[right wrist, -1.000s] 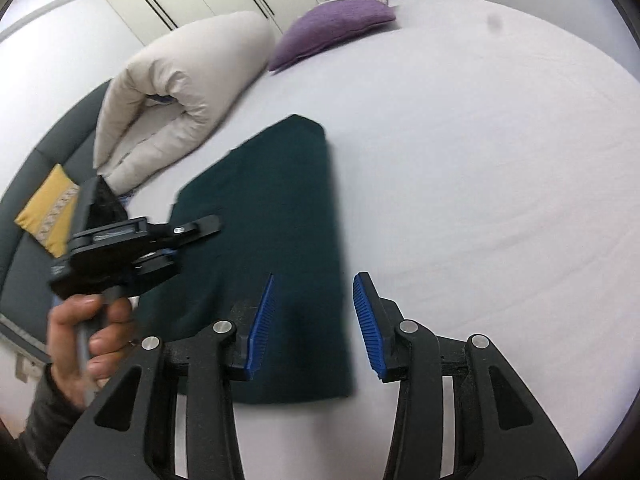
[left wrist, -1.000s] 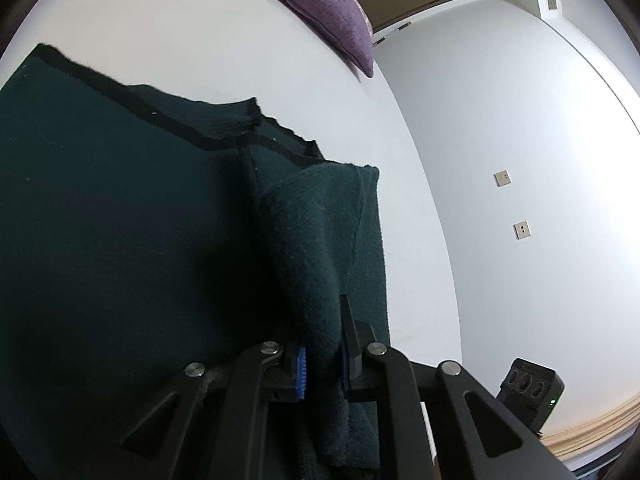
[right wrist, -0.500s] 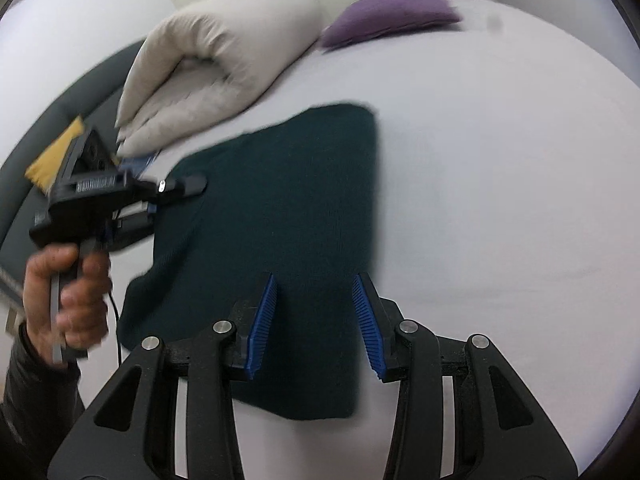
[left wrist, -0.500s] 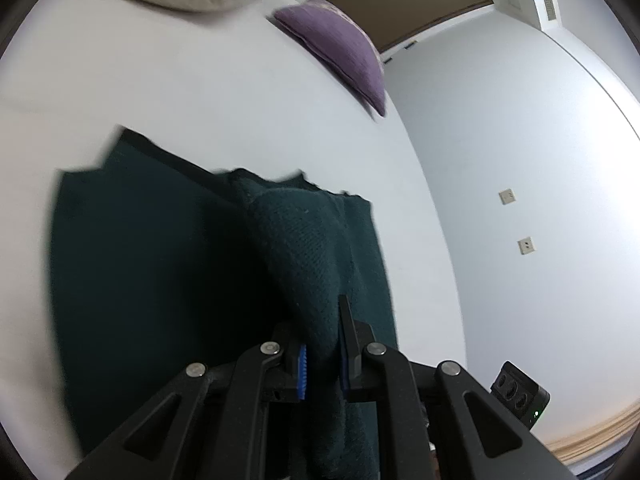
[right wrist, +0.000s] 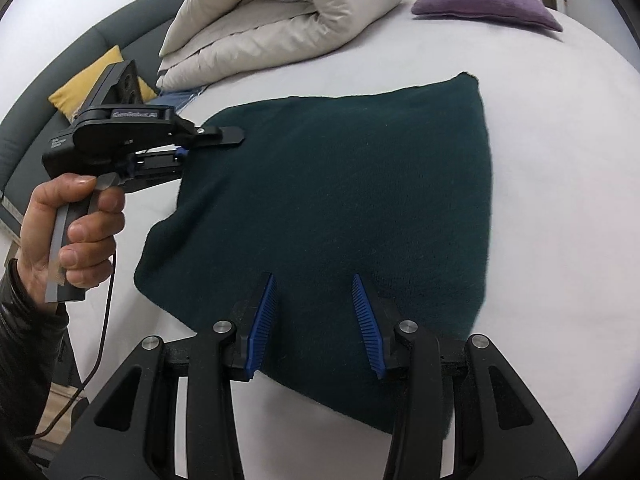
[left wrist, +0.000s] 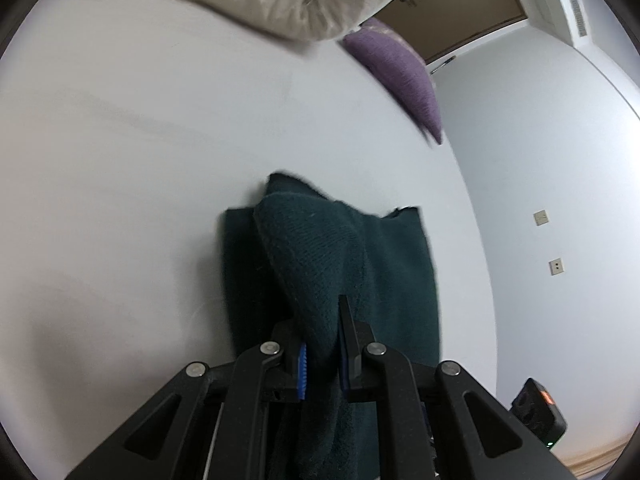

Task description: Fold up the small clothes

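Note:
A dark green knitted garment (right wrist: 360, 184) lies spread on the white bed (right wrist: 560, 160). My left gripper (left wrist: 322, 344) is shut on a bunched edge of the garment (left wrist: 320, 256) and holds that edge raised above the sheet. In the right wrist view the left gripper (right wrist: 216, 140) grips the garment's left edge, held by a hand (right wrist: 76, 232). My right gripper (right wrist: 316, 320) is open, its blue pads over the garment's near edge, with nothing between them.
A rolled beige duvet (right wrist: 280, 20) lies at the back of the bed, a purple cushion (right wrist: 484, 0) to its right. A yellow cushion (right wrist: 84, 80) sits on the grey headboard side. A small black device (left wrist: 540, 412) lies on the floor by the wall.
My left gripper has pulled back and lifted with the garment edge, so less fabric fills its view. My right gripper has moved closer over the garment's near edge, still open.

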Demonstrator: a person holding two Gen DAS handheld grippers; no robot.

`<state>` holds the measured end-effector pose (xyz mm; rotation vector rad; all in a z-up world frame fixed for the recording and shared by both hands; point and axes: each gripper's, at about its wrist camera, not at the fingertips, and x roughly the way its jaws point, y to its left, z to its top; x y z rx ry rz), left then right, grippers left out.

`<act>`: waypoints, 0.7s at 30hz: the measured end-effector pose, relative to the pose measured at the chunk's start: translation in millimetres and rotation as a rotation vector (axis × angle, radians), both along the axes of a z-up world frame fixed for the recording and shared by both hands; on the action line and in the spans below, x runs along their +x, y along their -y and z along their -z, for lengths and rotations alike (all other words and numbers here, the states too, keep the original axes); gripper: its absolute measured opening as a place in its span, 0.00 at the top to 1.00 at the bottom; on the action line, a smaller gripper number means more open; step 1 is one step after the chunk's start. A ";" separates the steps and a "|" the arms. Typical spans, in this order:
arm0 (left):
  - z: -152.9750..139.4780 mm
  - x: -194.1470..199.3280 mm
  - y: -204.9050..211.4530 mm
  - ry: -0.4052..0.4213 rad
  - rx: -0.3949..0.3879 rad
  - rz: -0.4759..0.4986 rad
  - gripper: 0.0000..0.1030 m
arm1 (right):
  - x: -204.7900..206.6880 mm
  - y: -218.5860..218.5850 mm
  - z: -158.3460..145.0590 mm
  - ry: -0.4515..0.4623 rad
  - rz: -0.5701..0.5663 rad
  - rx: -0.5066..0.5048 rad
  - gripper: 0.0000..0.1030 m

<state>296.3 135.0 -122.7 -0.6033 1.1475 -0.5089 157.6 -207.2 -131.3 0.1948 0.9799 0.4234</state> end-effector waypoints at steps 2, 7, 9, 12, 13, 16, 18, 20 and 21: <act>17.1 0.5 8.2 -0.021 0.014 -0.018 0.86 | 10.2 -2.2 6.1 -0.026 0.007 0.013 0.64; 31.5 -4.6 0.2 -0.025 -0.053 -0.066 0.81 | 4.5 8.8 16.3 -0.038 0.001 0.050 0.66; 21.7 -8.4 -5.4 0.003 0.002 -0.096 0.70 | 2.6 16.7 15.2 -0.041 0.012 0.071 0.66; -9.7 -23.5 -22.6 0.105 0.091 -0.149 0.66 | 6.9 26.9 4.5 -0.020 0.043 0.125 0.66; -23.9 -30.8 -19.5 0.155 0.125 -0.142 0.66 | 4.3 31.7 0.4 -0.007 0.054 0.153 0.65; -47.8 -56.8 5.8 0.274 0.225 -0.076 0.66 | 6.3 38.8 -8.0 0.004 0.065 0.214 0.65; -50.6 -70.4 24.7 0.320 0.258 -0.026 0.66 | 12.6 42.5 -6.6 -0.019 0.066 0.265 0.64; -41.9 -86.6 41.9 0.343 0.331 0.022 0.66 | 21.1 40.2 -2.7 -0.044 0.067 0.287 0.64; -32.9 -90.8 48.2 0.339 0.359 0.039 0.67 | 23.8 43.2 3.9 -0.066 0.078 0.291 0.64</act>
